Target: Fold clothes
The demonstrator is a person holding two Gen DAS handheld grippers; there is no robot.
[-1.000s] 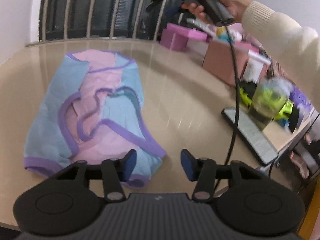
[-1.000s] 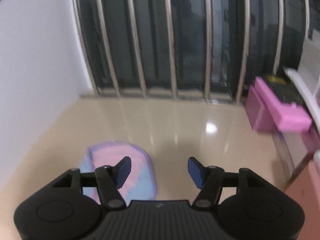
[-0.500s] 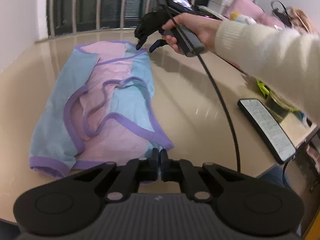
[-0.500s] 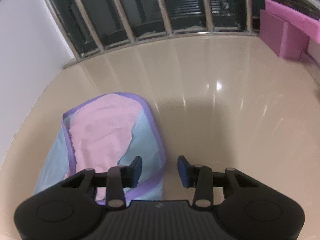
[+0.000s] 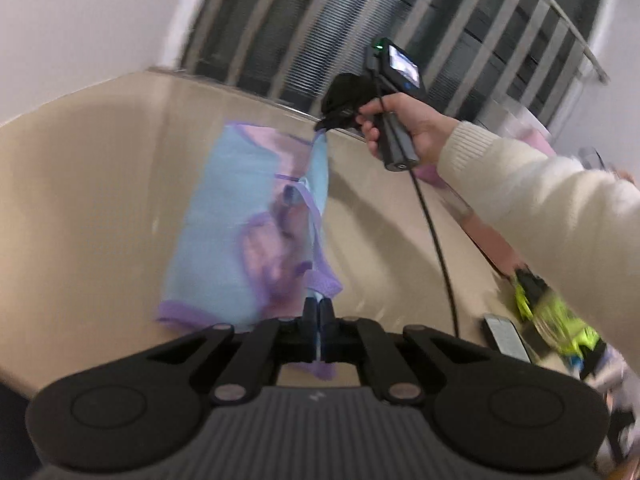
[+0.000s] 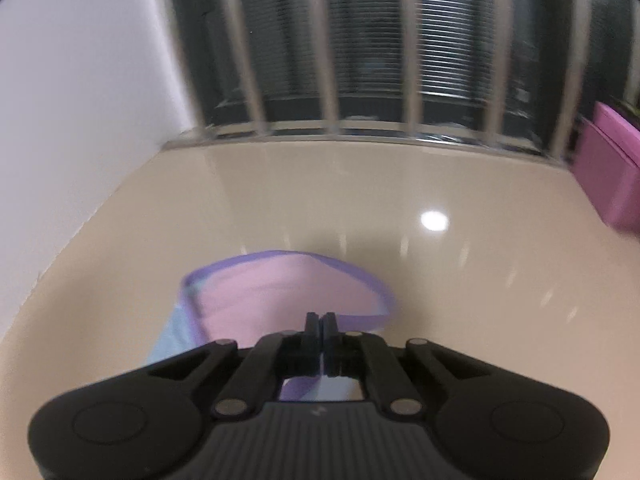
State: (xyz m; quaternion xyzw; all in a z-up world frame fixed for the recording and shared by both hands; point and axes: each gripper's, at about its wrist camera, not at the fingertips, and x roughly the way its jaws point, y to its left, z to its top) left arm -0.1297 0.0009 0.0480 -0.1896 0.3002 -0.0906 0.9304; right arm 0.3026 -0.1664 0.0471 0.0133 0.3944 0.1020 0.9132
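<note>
Both grippers pinch the little garment on the counter.

The blue and pink garment [image 5: 224, 248] with purple trim lies on the shiny beige counter [image 5: 88, 200]. The left gripper [image 5: 319, 312] tilts down at its near edge, at 6 o'clock in the left wrist view, and its jaws are squeezed tight on the purple hem. The right gripper [image 5: 326, 124] is at 12 o'clock from there, over the far end. A hand [image 5: 412, 128] in a cream sleeve [image 5: 540, 208] reaches in from 3 o'clock, gripping the handle, with a black cable [image 5: 436, 240] hanging below. In the right wrist view the right gripper [image 6: 320, 322] points down and its jaws are clamped on the garment's [image 6: 280, 288] purple edge. A pink box [image 6: 612, 176] sits at 3 o'clock.
</note>
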